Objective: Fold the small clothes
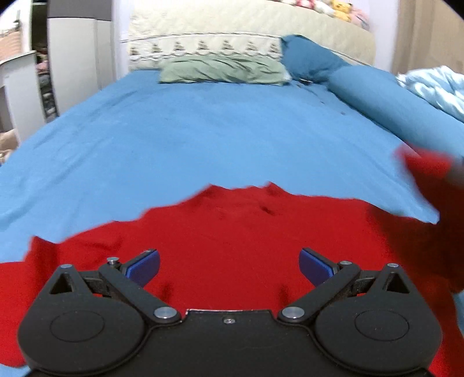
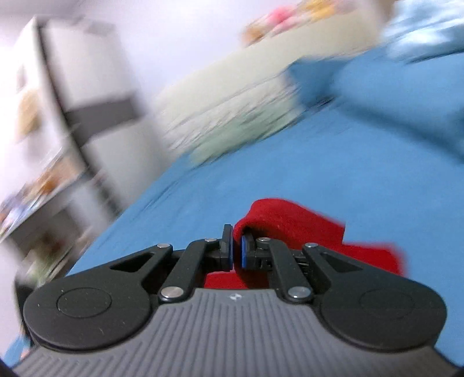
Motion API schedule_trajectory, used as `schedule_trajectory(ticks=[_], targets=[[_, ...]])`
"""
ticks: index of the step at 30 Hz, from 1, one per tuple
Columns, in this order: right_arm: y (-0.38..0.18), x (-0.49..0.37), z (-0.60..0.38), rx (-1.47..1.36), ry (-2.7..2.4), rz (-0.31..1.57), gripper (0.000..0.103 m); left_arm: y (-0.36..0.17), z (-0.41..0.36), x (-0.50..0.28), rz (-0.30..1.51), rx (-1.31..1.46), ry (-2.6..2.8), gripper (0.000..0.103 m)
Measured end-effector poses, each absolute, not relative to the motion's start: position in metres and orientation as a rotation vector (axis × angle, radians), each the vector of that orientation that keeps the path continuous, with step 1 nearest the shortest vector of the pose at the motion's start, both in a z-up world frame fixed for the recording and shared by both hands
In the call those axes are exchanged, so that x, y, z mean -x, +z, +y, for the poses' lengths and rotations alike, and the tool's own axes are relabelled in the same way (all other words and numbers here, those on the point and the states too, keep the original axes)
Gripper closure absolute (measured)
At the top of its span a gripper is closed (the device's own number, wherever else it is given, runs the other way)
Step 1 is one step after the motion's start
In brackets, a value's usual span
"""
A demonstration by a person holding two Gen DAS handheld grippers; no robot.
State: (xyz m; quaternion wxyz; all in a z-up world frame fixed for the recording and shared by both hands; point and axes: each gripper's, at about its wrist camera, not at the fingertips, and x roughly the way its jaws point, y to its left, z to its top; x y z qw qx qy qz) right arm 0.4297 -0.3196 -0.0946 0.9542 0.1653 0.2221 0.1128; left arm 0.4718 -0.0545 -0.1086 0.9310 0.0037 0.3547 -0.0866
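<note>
1. The bed point(image 1: 217, 139) fills most of both views, under a smooth blue sheet that reaches a pale quilted headboard point(image 1: 203, 26) at the far end.
2. A pale wall and a white cabinet point(image 1: 72, 58) stand past the bed's left edge; in the right wrist view they are blurred.
3. A light blue duvet point(image 1: 435, 87) is bunched at the bed's far right corner.
4. A long blue bolster point(image 1: 385, 98) lies along the right edge, with a darker blue pillow point(image 1: 310, 58) and a green pillow point(image 1: 223, 69) against the headboard.
5. Soft toys point(image 1: 342, 8) sit on top of the headboard.
6. The red garment point(image 1: 232, 232) lies spread at the bed's near edge.
7. The left gripper point(image 1: 229, 265) hangs over the garment, its blue pads wide apart with nothing between them.
8. The right gripper point(image 2: 237, 249) is clamped on a fold of the garment, lifted off the sheet.
</note>
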Motion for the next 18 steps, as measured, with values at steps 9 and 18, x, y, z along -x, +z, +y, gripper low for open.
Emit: schedule_trajectory(ticks=[9, 18], targets=[[-0.181, -0.430, -0.218, -0.071, 0.266, 0.643, 0.073, -0.111, -0.041, -0.474, 0.735, 0.010, -0.180, 0.000], [-0.159, -0.359, -0.266, -0.008, 0.130, 0.599, 0.009, -0.113, -0.117, -0.443, 0.675, -0.244, -0.452, 0.000]])
